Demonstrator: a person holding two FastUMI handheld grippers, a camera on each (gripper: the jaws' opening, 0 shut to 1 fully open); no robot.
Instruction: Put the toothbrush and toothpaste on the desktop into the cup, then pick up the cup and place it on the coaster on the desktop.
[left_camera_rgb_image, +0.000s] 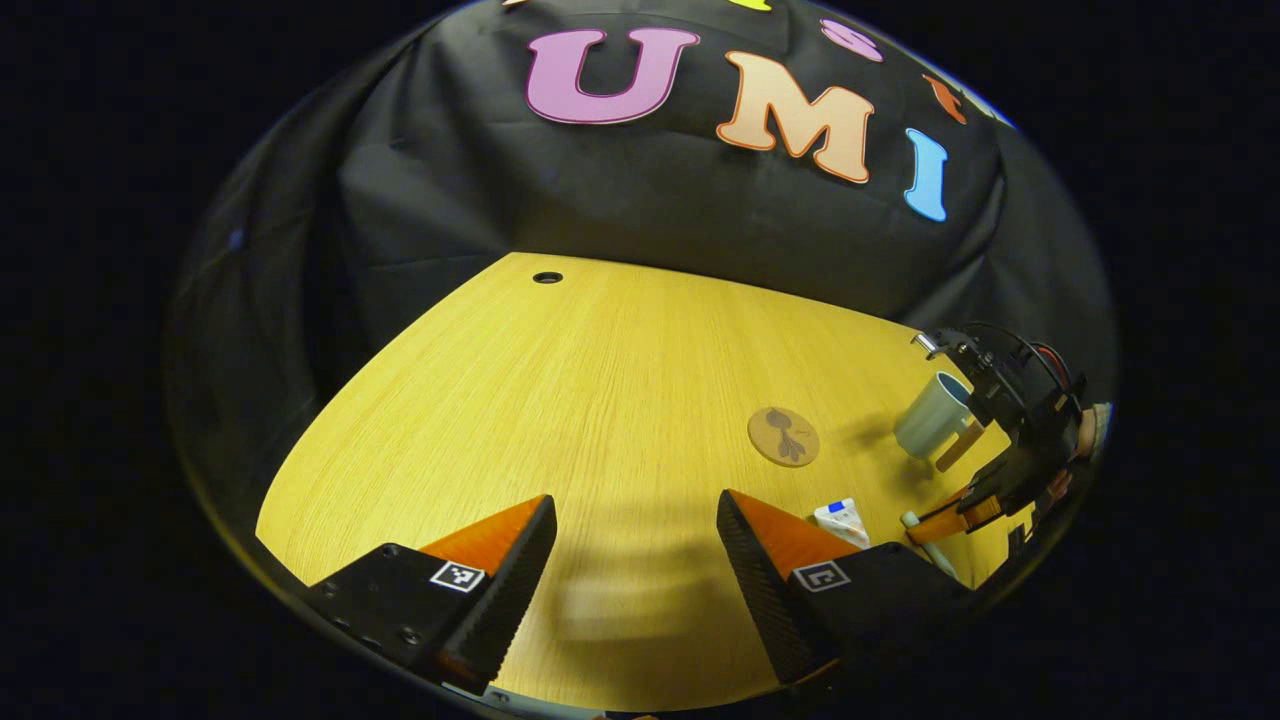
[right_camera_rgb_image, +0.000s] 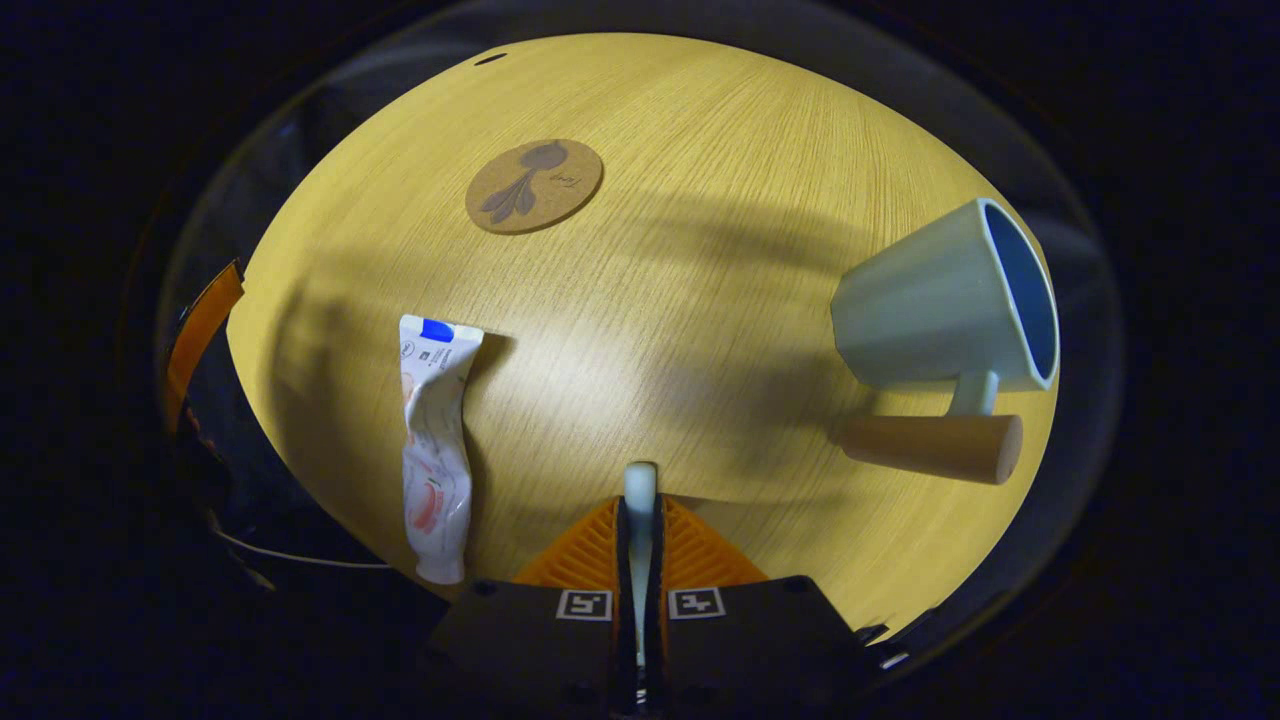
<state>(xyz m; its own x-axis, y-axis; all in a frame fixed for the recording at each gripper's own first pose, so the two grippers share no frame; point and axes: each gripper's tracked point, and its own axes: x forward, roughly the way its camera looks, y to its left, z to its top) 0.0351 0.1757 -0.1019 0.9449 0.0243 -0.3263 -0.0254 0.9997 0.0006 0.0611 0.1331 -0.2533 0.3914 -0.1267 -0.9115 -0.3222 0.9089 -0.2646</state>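
Left gripper view: the left gripper (left_camera_rgb_image: 635, 560) hovers over bare desktop (left_camera_rgb_image: 560, 400), jaws spread wide and empty. The coaster (left_camera_rgb_image: 783, 436) lies unoccupied ahead; the cup (left_camera_rgb_image: 930, 414) stands beyond it to the right, apart from it. The toothpaste (left_camera_rgb_image: 842, 521) lies flat near this gripper's right finger. The right gripper (left_camera_rgb_image: 985, 490) works at the far right edge.

Right gripper view: the right gripper (right_camera_rgb_image: 640, 545) is clenched on the toothbrush (right_camera_rgb_image: 640, 500), a slim pale handle between both fingers. The cup appears empty as far as its interior shows. Judgement: the task is in its opening stage; neither item is in the cup, and the transfer to the coaster remains. Printing on the toothpaste tube and the coaster is too small to read.
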